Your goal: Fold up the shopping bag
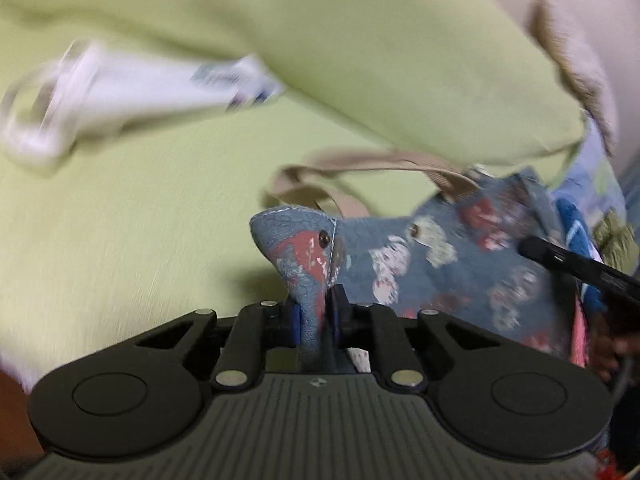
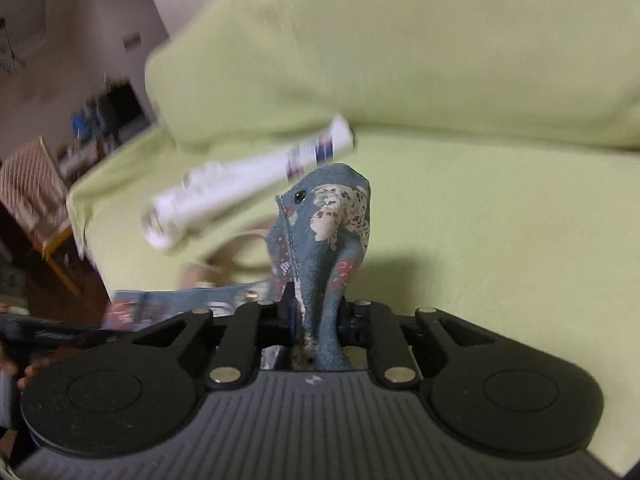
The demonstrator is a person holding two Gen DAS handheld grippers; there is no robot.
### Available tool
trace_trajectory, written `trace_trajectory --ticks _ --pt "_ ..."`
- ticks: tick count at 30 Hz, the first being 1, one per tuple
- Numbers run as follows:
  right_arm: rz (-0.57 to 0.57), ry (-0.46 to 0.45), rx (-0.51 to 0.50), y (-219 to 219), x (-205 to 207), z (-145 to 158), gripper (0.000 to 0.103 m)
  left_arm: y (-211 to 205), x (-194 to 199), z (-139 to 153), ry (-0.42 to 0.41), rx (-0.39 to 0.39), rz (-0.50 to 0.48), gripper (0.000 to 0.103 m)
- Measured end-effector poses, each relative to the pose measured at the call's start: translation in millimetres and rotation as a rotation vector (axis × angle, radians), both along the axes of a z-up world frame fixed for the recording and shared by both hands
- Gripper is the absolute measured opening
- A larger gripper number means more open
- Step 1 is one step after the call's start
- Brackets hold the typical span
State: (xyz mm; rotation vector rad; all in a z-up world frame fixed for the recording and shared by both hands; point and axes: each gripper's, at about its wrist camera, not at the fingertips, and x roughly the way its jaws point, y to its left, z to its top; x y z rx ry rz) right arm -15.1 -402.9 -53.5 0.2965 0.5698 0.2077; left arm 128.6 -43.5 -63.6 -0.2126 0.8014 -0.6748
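Pinching one corner of the blue flowered shopping bag (image 1: 420, 264) in each closed gripper, left (image 1: 316, 316) and right (image 2: 318, 316), just above the green sofa (image 2: 500, 240), near a white tube (image 2: 248, 176).

A: The shopping bag (image 1: 420, 264) is showing as coarse woven cloth, blue with a floral print, matt, with beige webbing handles (image 1: 360, 176) and small dark shiny snap studs (image 1: 323, 236).

B: And the left gripper (image 1: 316, 312) is looking like matt black plastic with bright metal pins; the right gripper (image 2: 320, 316) likewise.

A: Behind the bag, the green sofa cover (image 2: 500, 220) is reading as soft, matt cloth. The white tube (image 2: 248, 176) is looking smooth, though blurred.
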Motion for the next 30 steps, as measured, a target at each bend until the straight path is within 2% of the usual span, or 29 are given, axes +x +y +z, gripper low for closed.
trace_trajectory --ticks 3,6,7,8,9,10,11,12,13,14,15,17,19,22,23,24,25,27,29,30 --pt "-0.104 -0.137 0.003 -1 -45 31 0.014 -32 17 38 -0.133 0.014 -0.077 0.014" --pt "-0.218 -0.259 0.0 -12 -66 61 0.014 -78 45 77 -0.239 0.012 -0.151 0.015" --pt "-0.268 -0.279 -0.005 -19 -68 70 0.014 -95 56 83 -0.244 0.022 -0.164 0.028" --pt "-0.331 -0.267 0.009 -30 -65 77 0.014 -113 69 88 -0.237 0.038 -0.171 0.033" --pt "-0.396 -0.247 0.029 -42 -61 83 0.015 -130 84 88 -0.225 0.063 -0.177 0.047" --pt "-0.451 -0.181 0.075 -57 -50 81 0.017 -144 98 82 -0.213 0.109 -0.171 0.052" --pt "-0.502 -0.1 0.13 -75 -38 76 0.027 -155 106 73 -0.194 0.168 -0.153 0.05" --pt "-0.552 -0.019 0.184 -92 -25 71 0.055 -163 112 61 -0.163 0.227 -0.136 0.049" --pt "-0.586 0.06 0.206 -106 -16 59 0.068 -166 114 50 -0.125 0.256 -0.139 0.049" --pt "-0.614 0.138 0.217 -120 -9 44 0.075 -162 109 39 -0.09 0.247 -0.156 0.05" --pt "-0.642 0.217 0.229 -133 -1 29 0.075 -154 102 29 -0.061 0.229 -0.168 0.051" --pt "-0.655 0.215 0.24 -140 -19 15 0.076 -138 86 10 -0.005 0.193 -0.186 0.054" --pt "-0.666 0.193 0.261 -140 -42 2 0.082 -122 70 -5 0.048 0.159 -0.185 0.054" --pt "-0.694 0.174 0.319 -126 -77 -19 0.082 -125 65 -14 0.084 0.114 -0.192 0.056" --pt "-0.704 0.17 0.338 -120 -89 -25 0.082 -127 65 -17 0.093 0.1 -0.194 0.059" --pt "-0.707 0.157 0.367 -112 -98 -31 0.082 -130 64 -19 0.103 0.085 -0.197 0.07" --pt "-0.707 0.141 0.399 -104 -105 -36 0.082 -132 64 -22 0.112 0.071 -0.199 0.074" --pt "-0.703 0.106 0.457 -91 -118 -47 0.082 -137 63 -27 0.131 0.042 -0.204 0.074" --pt "-0.699 0.092 0.471 -84 -111 -52 0.079 -141 62 -32 0.149 0.013 -0.21 0.065" --pt "-0.697 0.087 0.476 -81 -106 -54 0.068 -144 62 -35 0.159 -0.001 -0.212 0.036"
